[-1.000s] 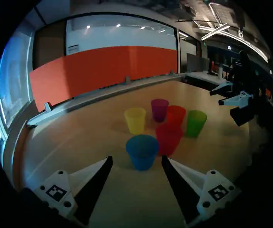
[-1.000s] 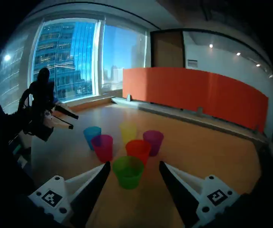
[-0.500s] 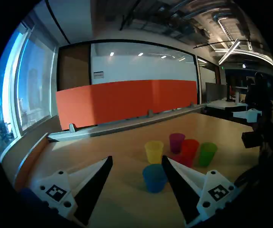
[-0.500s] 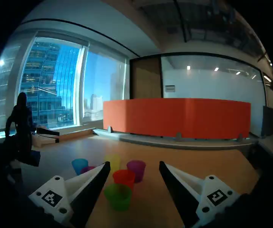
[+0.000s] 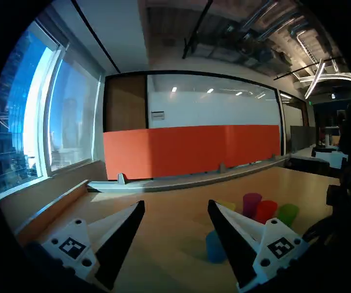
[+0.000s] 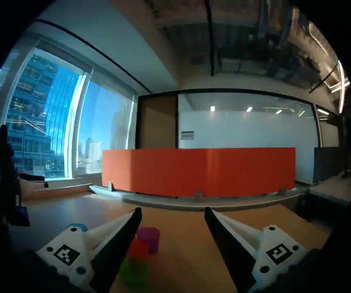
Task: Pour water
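Several coloured plastic cups stand clustered on the wooden table (image 5: 170, 219). In the left gripper view a blue cup (image 5: 214, 247) is nearest, half behind my right finger, with a yellow cup (image 5: 227, 205), a purple cup (image 5: 251, 203), a red cup (image 5: 265, 211) and a green cup (image 5: 288, 214) beyond. My left gripper (image 5: 175, 203) is open and empty, above and left of them. In the right gripper view the purple cup (image 6: 150, 238), red cup (image 6: 139, 248), green cup (image 6: 133, 272) and the blue cup's rim (image 6: 78, 227) sit low. My right gripper (image 6: 171, 210) is open and empty above them.
An orange partition (image 5: 190, 149) with a low rail runs along the table's far edge. Tall windows (image 6: 43, 132) fill the left side. A dark silhouette of a hand holding the other gripper (image 6: 9, 176) stands at the left of the right gripper view.
Both views have tilted upward and pulled back. The cups dropped toward the bottom of each view and shrank; more ceiling and wall now show. Both grippers stayed open.
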The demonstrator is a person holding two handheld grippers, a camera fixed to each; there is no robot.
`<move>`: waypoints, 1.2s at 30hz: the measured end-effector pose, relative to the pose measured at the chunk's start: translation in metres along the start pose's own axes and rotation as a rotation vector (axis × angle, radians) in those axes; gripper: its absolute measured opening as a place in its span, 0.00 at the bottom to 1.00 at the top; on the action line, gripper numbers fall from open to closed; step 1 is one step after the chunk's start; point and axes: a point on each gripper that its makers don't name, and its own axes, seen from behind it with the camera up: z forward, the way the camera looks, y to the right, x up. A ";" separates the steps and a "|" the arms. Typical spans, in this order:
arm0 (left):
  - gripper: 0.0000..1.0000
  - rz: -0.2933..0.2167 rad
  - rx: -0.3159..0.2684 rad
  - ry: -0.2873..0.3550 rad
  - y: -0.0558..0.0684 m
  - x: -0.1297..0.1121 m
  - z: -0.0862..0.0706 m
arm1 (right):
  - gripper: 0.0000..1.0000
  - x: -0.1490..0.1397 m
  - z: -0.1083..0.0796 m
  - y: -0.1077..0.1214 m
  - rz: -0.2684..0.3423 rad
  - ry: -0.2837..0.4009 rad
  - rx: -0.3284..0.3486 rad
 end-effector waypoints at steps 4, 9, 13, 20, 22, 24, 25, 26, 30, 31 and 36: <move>0.96 -0.027 0.041 0.021 -0.007 0.004 -0.001 | 0.99 -0.001 0.002 0.012 -0.032 0.004 -0.074; 0.96 -0.061 0.079 0.034 -0.014 0.003 -0.002 | 0.99 0.002 0.004 0.024 -0.075 0.014 -0.152; 0.96 -0.071 0.098 0.041 -0.017 0.004 -0.004 | 1.00 0.008 0.005 0.027 -0.081 0.033 -0.189; 0.96 -0.048 0.134 0.037 -0.021 -0.001 -0.009 | 1.00 0.011 0.006 0.028 -0.066 0.045 -0.207; 0.96 -0.038 0.146 0.040 -0.022 0.000 -0.010 | 1.00 0.010 0.007 0.028 -0.059 0.042 -0.207; 0.96 -0.028 0.159 0.047 -0.024 0.001 -0.010 | 1.00 0.009 0.007 0.027 -0.049 0.039 -0.203; 0.96 -0.025 0.166 0.050 -0.025 0.001 -0.010 | 1.00 0.008 0.007 0.026 -0.042 0.038 -0.198; 0.96 -0.021 0.173 0.053 -0.025 0.001 -0.009 | 1.00 0.008 0.007 0.024 -0.035 0.036 -0.193; 0.96 -0.006 0.181 0.054 -0.023 0.000 -0.005 | 1.00 0.007 0.007 0.024 -0.002 0.027 -0.189; 0.96 -0.002 0.182 0.056 -0.023 -0.001 -0.004 | 1.00 0.007 0.007 0.024 0.002 0.025 -0.189; 0.96 0.025 0.190 0.063 -0.019 -0.007 0.001 | 1.00 0.006 0.007 0.027 0.002 0.011 -0.198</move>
